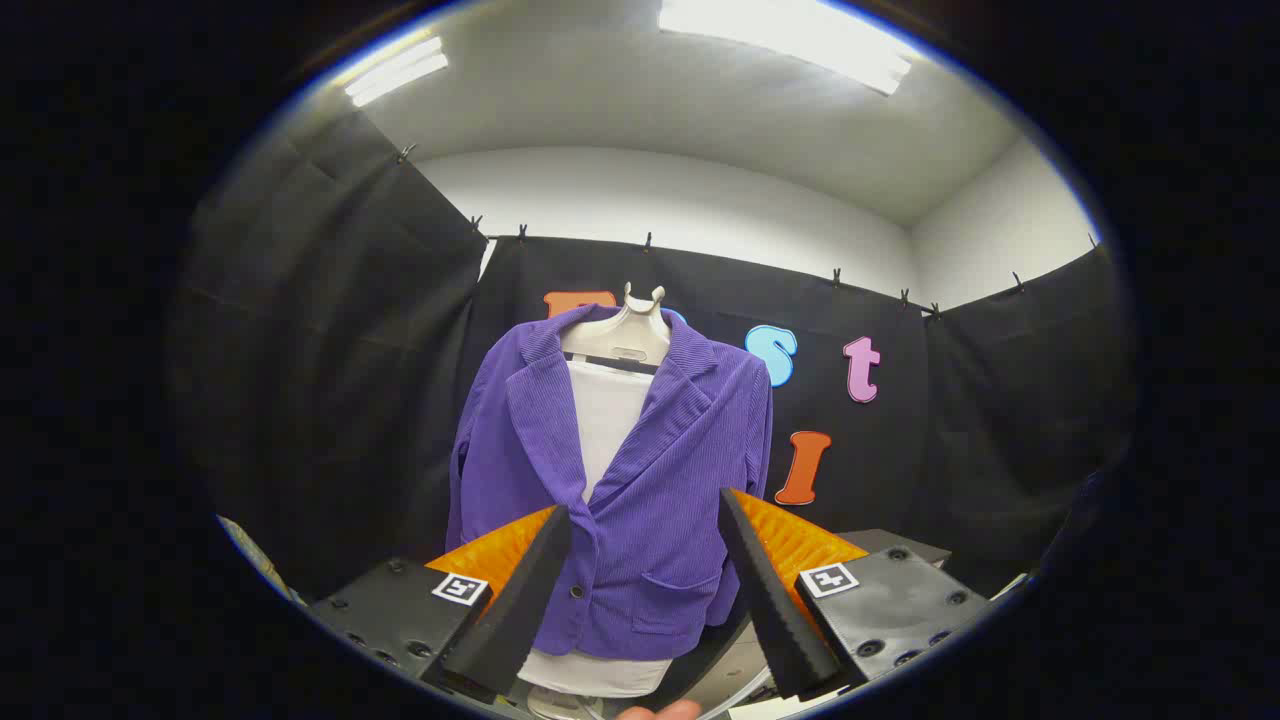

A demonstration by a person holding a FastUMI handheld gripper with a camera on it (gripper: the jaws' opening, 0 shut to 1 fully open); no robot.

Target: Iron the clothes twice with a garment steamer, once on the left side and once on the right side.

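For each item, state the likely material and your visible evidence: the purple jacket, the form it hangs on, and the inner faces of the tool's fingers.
Purple jacket: probably corduroy, with fine parallel ribs and a matte look.
Hanging form: likely moulded plastic, smooth and pale.
Tool, open and empty: the fingers look like black ridged rubber or foam.

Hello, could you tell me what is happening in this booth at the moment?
A hand-held gripper points at a purple jacket hung over a white shirt on a hanger. Its fingers are spread open with nothing between them; the jacket's lower front lies just beyond them.
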